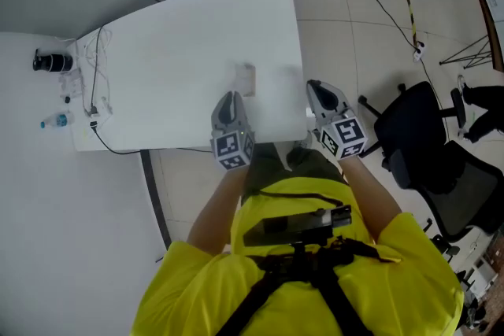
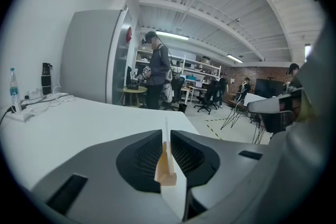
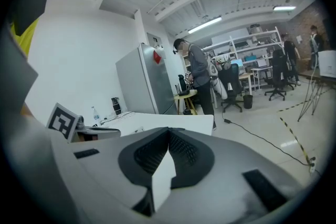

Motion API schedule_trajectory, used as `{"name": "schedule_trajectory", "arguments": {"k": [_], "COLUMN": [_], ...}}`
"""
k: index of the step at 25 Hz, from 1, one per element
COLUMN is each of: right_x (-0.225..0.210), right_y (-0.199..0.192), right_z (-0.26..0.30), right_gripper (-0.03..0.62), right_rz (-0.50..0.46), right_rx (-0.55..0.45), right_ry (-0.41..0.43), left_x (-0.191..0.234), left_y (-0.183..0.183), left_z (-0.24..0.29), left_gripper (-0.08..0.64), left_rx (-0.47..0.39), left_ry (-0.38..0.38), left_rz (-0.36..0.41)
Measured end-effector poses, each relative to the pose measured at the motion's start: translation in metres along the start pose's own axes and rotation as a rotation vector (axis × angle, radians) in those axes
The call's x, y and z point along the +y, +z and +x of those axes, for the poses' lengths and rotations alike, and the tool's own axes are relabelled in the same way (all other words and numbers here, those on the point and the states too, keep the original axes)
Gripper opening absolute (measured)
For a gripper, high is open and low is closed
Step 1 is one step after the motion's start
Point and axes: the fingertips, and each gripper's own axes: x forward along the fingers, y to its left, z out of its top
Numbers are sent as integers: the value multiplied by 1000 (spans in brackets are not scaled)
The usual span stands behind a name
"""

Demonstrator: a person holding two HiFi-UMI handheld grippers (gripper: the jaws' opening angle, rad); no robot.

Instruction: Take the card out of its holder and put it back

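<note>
thin white card (image 2: 166, 135), edge-on, upright, tan holder (image 2: 168, 173)

Bright even light w/ fisheye vignette

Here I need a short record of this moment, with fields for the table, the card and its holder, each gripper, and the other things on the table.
surface: white table
card: upright in its wooden holder, near the table's front edge
left gripper: jaws a narrow gap apart; card and holder show edge-on in the gap
right gripper: jaw tips together, nothing between them
far end of table: water bottle, dark flask, cables
</note>
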Motion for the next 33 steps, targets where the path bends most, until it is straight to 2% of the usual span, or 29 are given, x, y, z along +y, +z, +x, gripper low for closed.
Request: {"name": "schedule_trajectory", "arguments": {"k": [8, 13, 16, 21, 29, 31, 33], "right_x": [10, 10, 16, 28, 50, 52, 53], "right_y": [92, 130, 135, 137, 144, 144, 144], "right_z": [3, -3, 2, 17, 39, 44, 48], "right_gripper": [3, 3, 3, 3, 3, 3, 3], "right_rz": [-46, 1, -13, -65, -110, -107, -105], "right_rx": [-122, -193, -198, -187, -189, -183, -178], "right_ry": [-16, -57, -57, -63, -49, -46, -45], "left_x": [52, 59, 62, 69, 93, 93, 91], "left_y": [114, 162, 171, 169, 173, 178, 183], "left_z": [-75, -94, -92, -86, -70, -65, -59], "left_gripper": [43, 43, 43, 43, 43, 47, 161], "left_rx": [-157, -229, -257, -248, -225, -237, -260], "left_ry": [-28, -76, -79, -98, -83, -105, -145], "left_rz": [-66, -48, -29, -6, -9, -25, -58]}}
